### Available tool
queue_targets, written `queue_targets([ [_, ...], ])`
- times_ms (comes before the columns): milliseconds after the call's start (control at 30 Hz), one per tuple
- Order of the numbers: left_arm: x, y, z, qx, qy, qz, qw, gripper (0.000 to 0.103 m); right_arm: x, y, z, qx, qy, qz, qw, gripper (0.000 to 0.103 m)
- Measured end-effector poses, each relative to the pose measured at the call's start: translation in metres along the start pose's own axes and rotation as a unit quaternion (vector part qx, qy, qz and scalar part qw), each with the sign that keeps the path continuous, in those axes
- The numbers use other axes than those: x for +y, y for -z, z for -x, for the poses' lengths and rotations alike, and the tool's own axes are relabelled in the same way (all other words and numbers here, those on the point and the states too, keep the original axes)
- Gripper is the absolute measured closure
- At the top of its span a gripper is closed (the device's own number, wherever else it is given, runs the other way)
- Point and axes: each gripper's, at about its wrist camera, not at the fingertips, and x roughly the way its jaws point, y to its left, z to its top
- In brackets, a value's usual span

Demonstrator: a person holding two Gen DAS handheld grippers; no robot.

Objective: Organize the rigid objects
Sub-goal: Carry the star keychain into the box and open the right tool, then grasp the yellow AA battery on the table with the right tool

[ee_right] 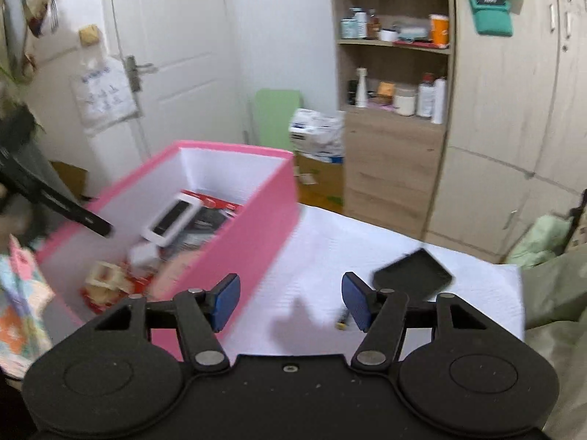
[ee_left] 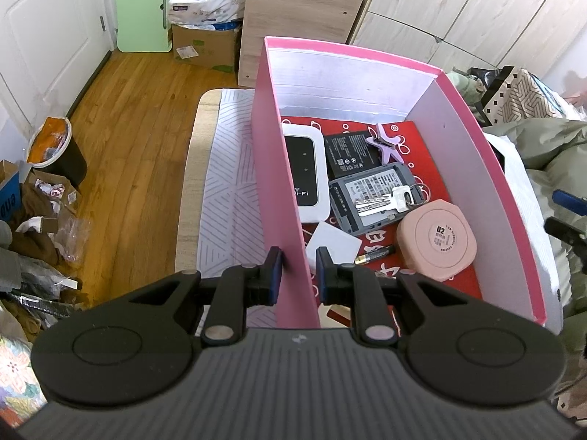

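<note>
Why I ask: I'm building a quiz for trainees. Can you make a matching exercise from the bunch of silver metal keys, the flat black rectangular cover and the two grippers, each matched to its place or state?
Things:
1. bunch of silver metal keys
2. flat black rectangular cover
3. left gripper
4. right gripper

Places or states:
A. clamped on a wall of the pink cardboard box
B. on the white tablecloth, outside the box
C. open, holding nothing
D. lying on the grey device inside the box

Pairs: 1-D, 2-B, 3-A, 4-C
</note>
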Motion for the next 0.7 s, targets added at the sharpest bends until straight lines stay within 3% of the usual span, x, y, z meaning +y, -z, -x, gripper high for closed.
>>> queue_targets([
  [133, -0.002, -0.002, -0.001, 0.008, -0.005, -0.002, 1.0, 0.086, 0.005, 0.014, -0.011, -0.048, 0.061, 0.026, 0.997, 0.031],
  [200, -0.004, -0.003, -0.002, 0.01, -0.009, -0.005, 0.9999, 0.086, 0.003, 0.017, -0.018, -0.057, 0.064, 0.015, 0.996, 0.029],
  [367, -0.007, -0.004, -0.003, 0.013, -0.013, -0.011, 0.9998, 0.086, -0.008, 0.023, -0.047, -0.032, 0.045, -0.018, 0.998, 0.03],
  [433, -0.008, -0.005, -0.004, 0.018, -0.016, -0.015, 0.9996, 0.086, -0.012, 0.025, -0.061, -0.017, 0.048, -0.032, 0.998, 0.035],
  [500, -0.01, -0.008, -0.005, 0.025, -0.021, -0.02, 0.9993, 0.086, -0.017, 0.027, -0.073, -0.005, 0.064, -0.049, 0.997, 0.048],
  [567, -0.014, -0.009, -0.006, 0.029, -0.03, -0.031, 0.9987, 0.086, -0.023, 0.028, -0.085, 0.013, 0.092, -0.067, 0.993, 0.052],
  [700, -0.017, -0.009, -0.006, 0.032, -0.037, -0.039, 0.998, 0.086, -0.031, 0.031, -0.097, 0.028, 0.082, -0.087, 0.992, 0.052],
])
